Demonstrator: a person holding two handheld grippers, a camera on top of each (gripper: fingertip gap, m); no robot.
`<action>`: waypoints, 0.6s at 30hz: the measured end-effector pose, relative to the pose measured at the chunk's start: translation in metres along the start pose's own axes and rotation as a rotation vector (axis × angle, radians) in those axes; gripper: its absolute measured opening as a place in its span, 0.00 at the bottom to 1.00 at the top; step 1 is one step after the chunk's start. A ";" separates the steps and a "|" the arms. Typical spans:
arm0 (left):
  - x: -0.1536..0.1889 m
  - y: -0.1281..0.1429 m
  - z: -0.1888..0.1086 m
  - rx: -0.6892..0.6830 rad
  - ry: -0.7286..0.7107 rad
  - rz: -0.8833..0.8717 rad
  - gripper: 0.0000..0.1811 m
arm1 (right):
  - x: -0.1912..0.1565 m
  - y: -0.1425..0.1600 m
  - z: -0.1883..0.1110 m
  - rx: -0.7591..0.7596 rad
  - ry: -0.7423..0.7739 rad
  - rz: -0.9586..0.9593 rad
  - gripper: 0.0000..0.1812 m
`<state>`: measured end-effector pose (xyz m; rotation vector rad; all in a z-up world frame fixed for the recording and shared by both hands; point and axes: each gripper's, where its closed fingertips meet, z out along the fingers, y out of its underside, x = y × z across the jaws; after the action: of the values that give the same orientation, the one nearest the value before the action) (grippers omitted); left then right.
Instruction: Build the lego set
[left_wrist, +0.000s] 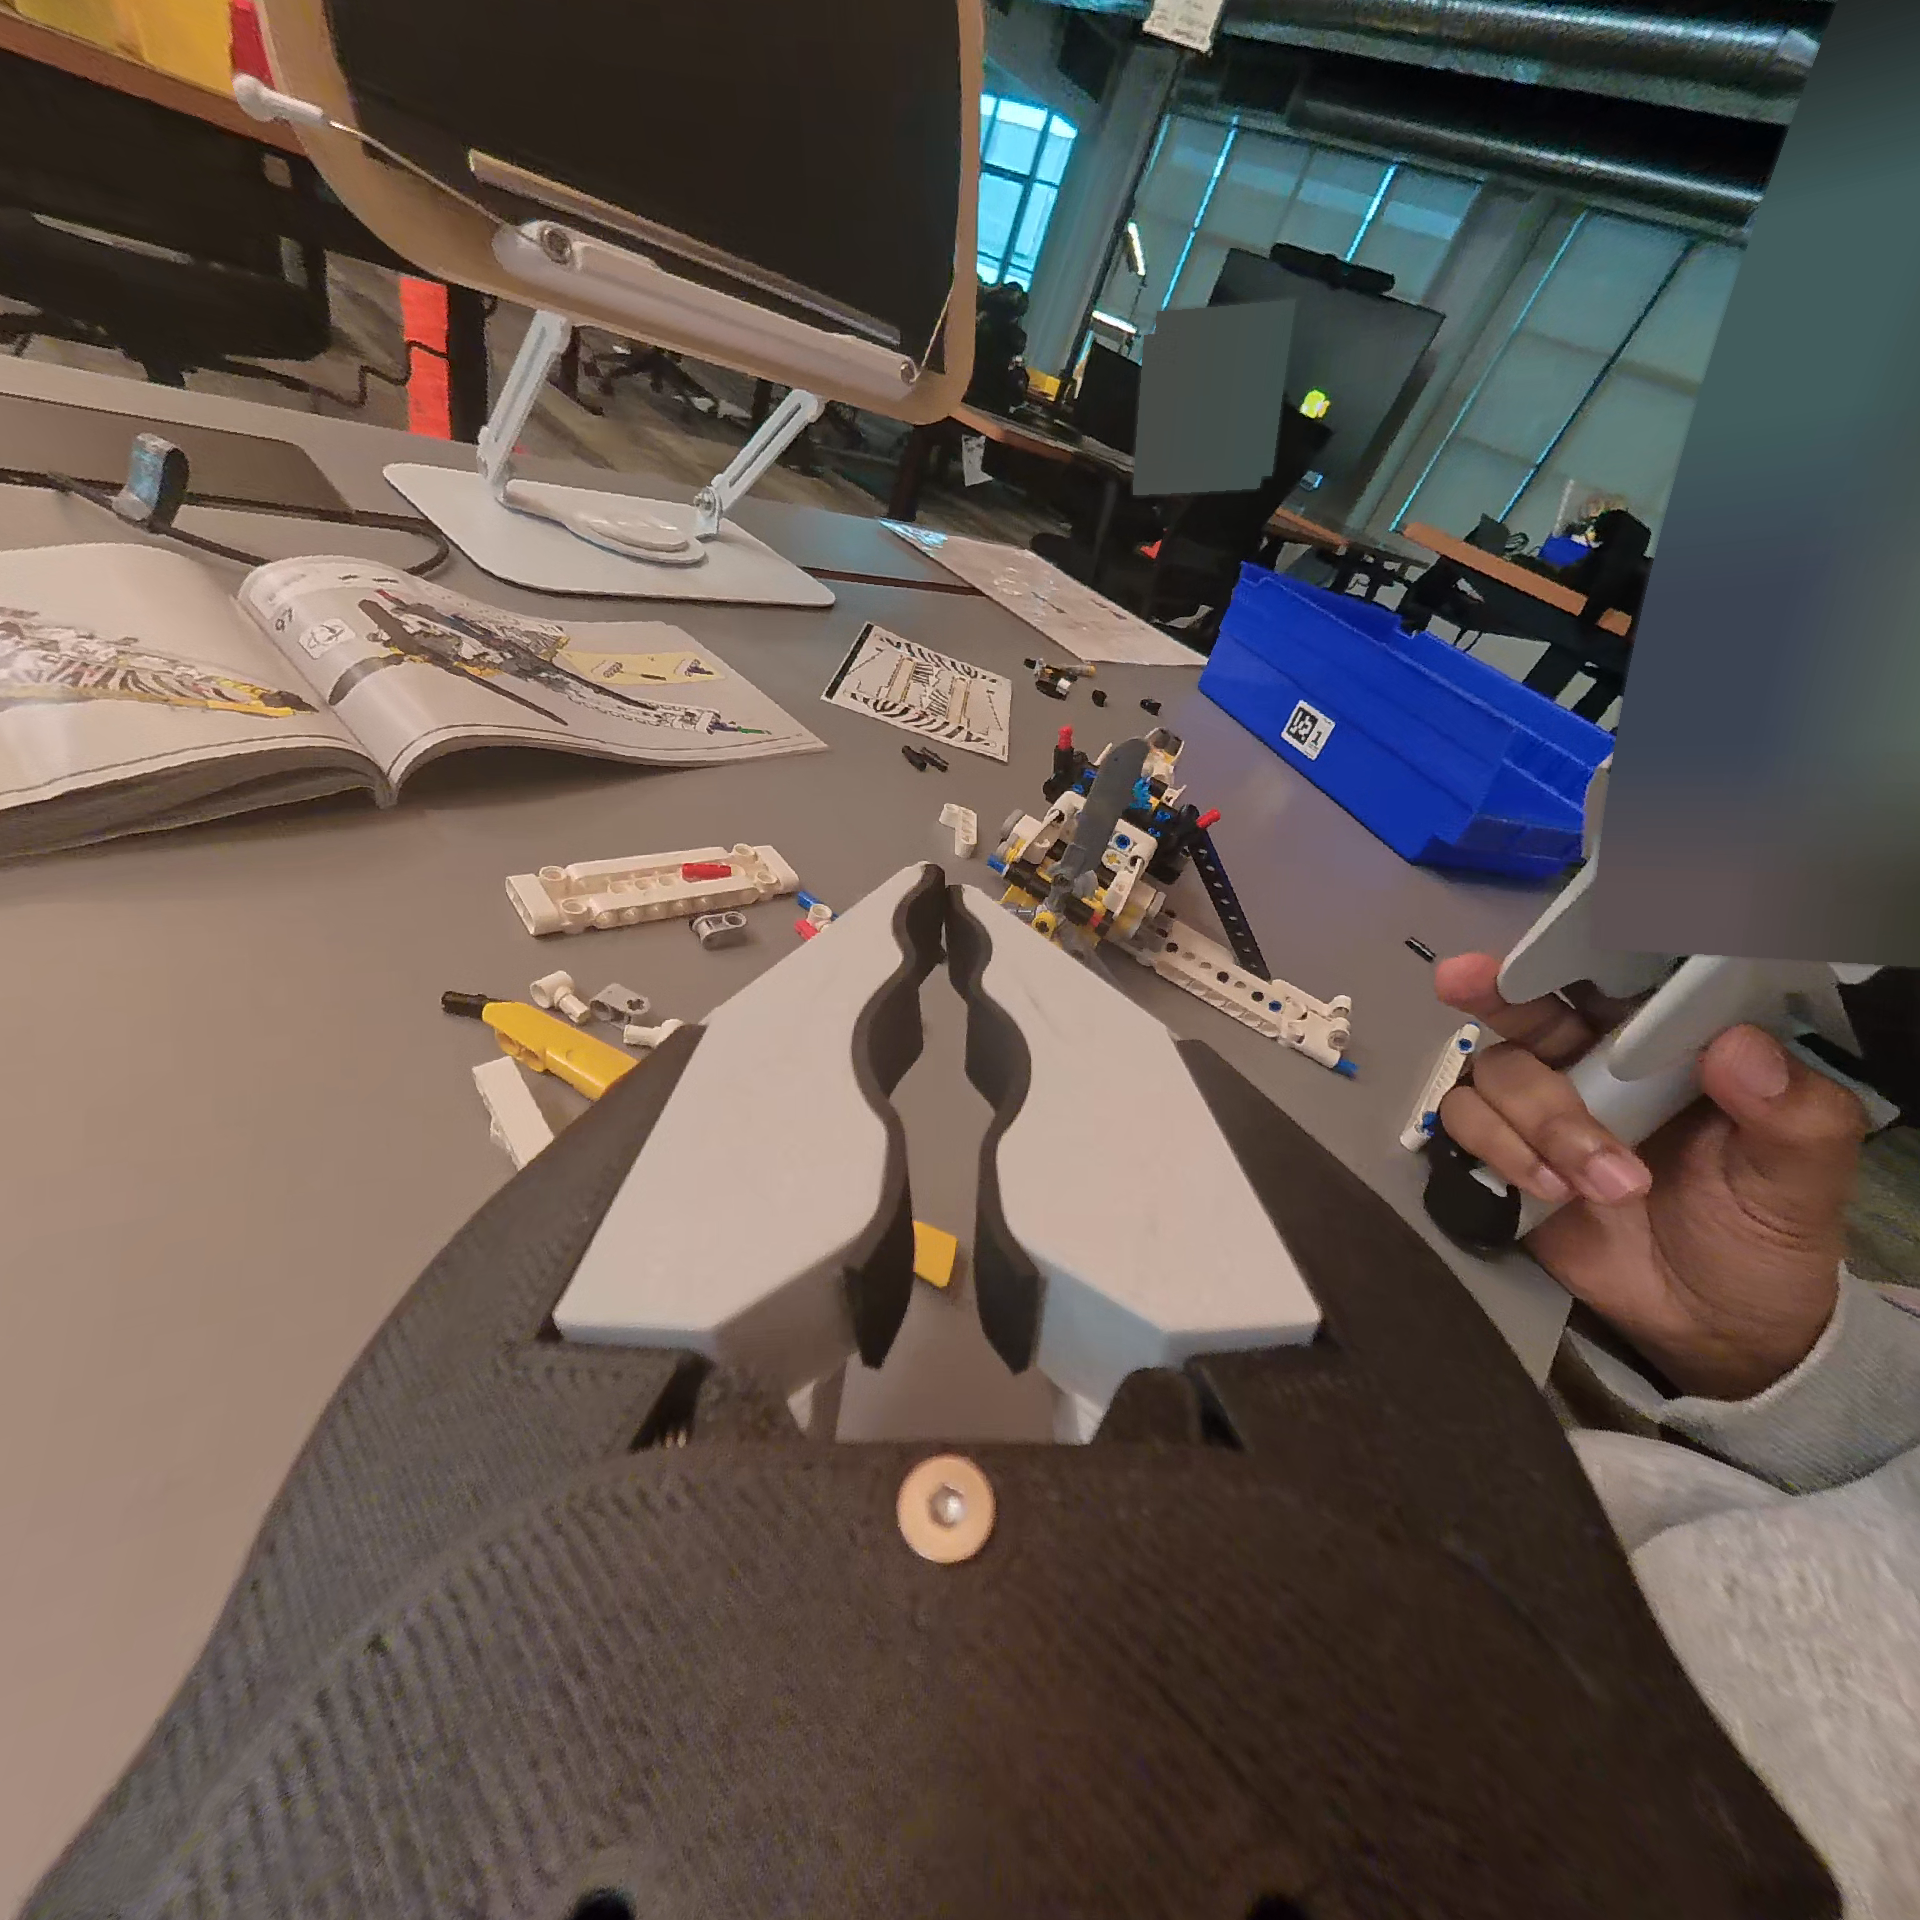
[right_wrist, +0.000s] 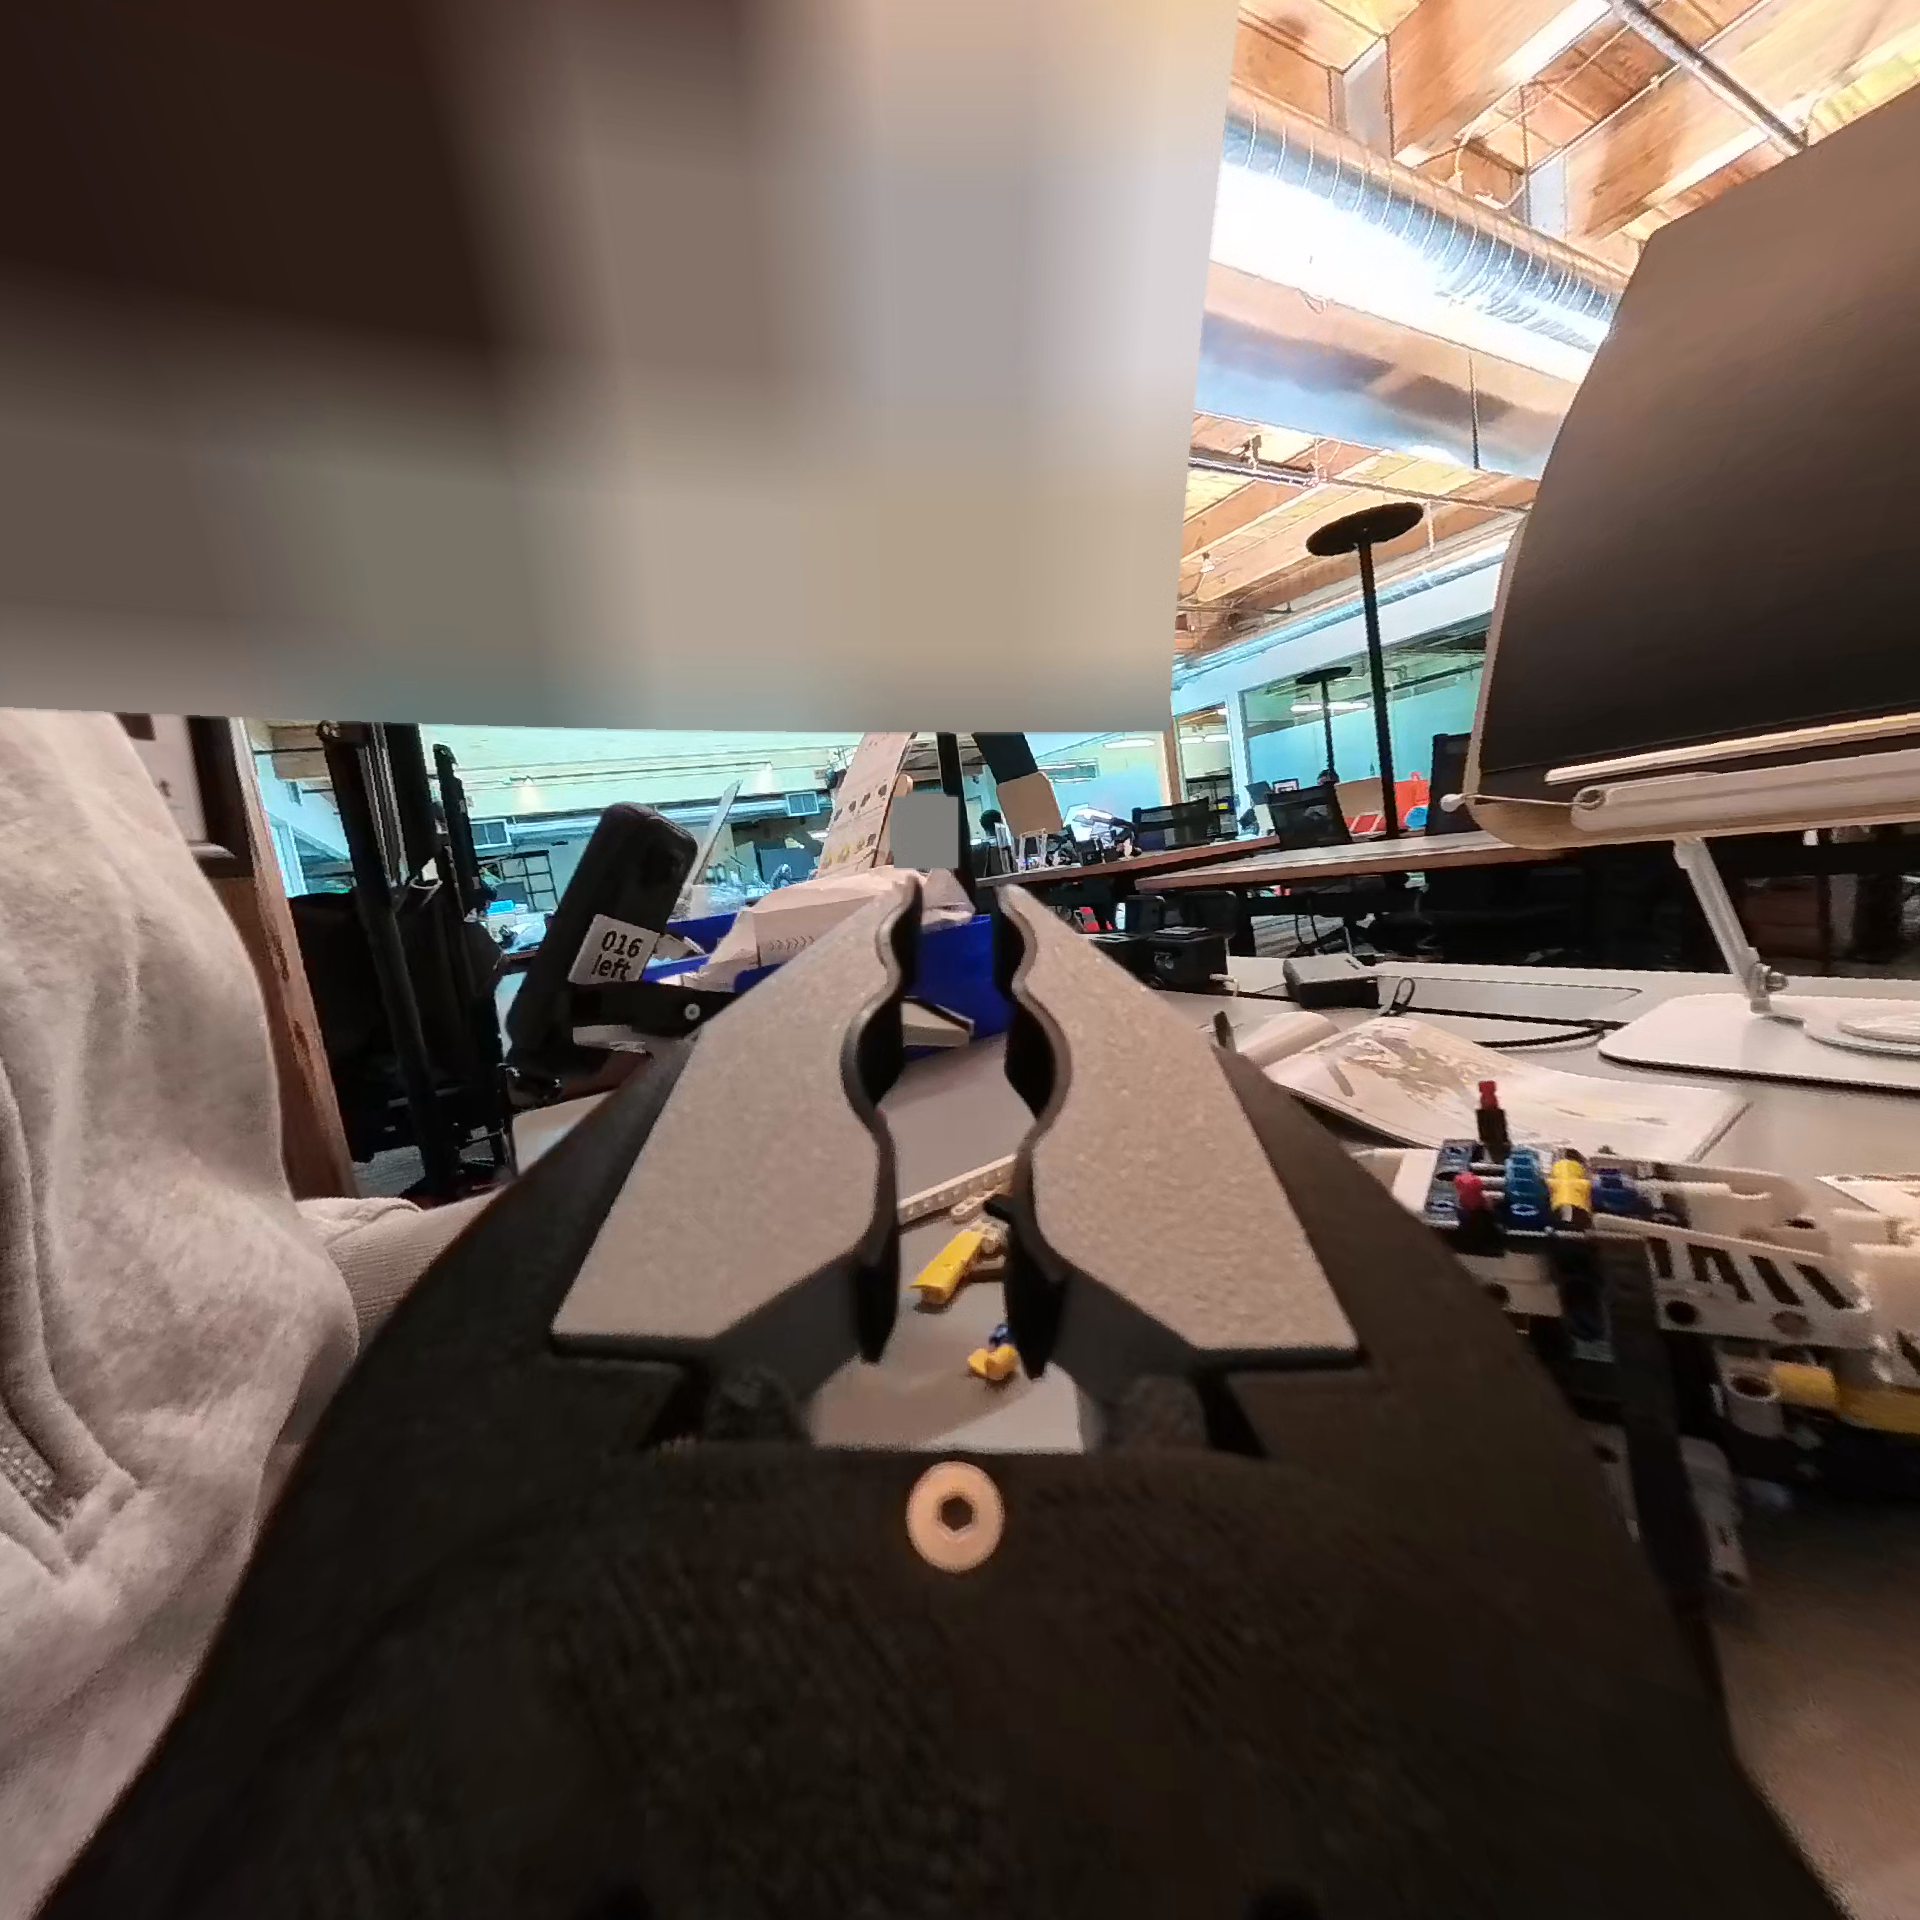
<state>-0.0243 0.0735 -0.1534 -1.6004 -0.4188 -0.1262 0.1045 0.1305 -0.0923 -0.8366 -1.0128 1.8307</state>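
Observation:
A partly built lego model (left_wrist: 1117, 862) in white, black, yellow and blue stands on the grey table (left_wrist: 260, 1039), just beyond and right of my left gripper (left_wrist: 943, 883). That gripper has light grey fingers, is shut and holds nothing. Loose parts lie to its left: a white panel with a red pin (left_wrist: 649, 883) and a yellow piece (left_wrist: 556, 1044). My right gripper (right_wrist: 961, 899) has dark fingers, is slightly open and is empty. It hangs above small yellow pieces (right_wrist: 951, 1262). The model (right_wrist: 1662, 1247) sits close on its right.
An open instruction book (left_wrist: 364, 675) and a sticker sheet (left_wrist: 920, 691) lie at the back left. A monitor on a white stand (left_wrist: 603, 540) rises behind them. A blue bin (left_wrist: 1403, 717) stands at the right. A hand (left_wrist: 1662, 1143) holds a grey handle. About 15 centimetres separates my left fingertips from my right. The model (right_wrist: 1662, 1247) is about 15 centimetres from my right fingertips.

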 end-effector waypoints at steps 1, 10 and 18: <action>0.002 0.000 0.002 -0.001 -0.002 0.006 0.00 | -0.001 0.000 0.000 -0.001 -0.004 -0.004 0.06; -0.010 0.060 0.046 -0.484 -0.177 0.098 0.08 | -0.010 0.004 0.002 -0.023 -0.017 -0.072 0.06; -0.032 0.071 0.088 -0.629 -0.252 0.062 0.09 | -0.015 0.003 0.001 -0.016 -0.015 -0.114 0.06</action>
<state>-0.0451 0.1526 -0.2384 -2.2604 -0.5577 -0.0043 0.1086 0.1156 -0.0928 -0.7603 -1.0647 1.7372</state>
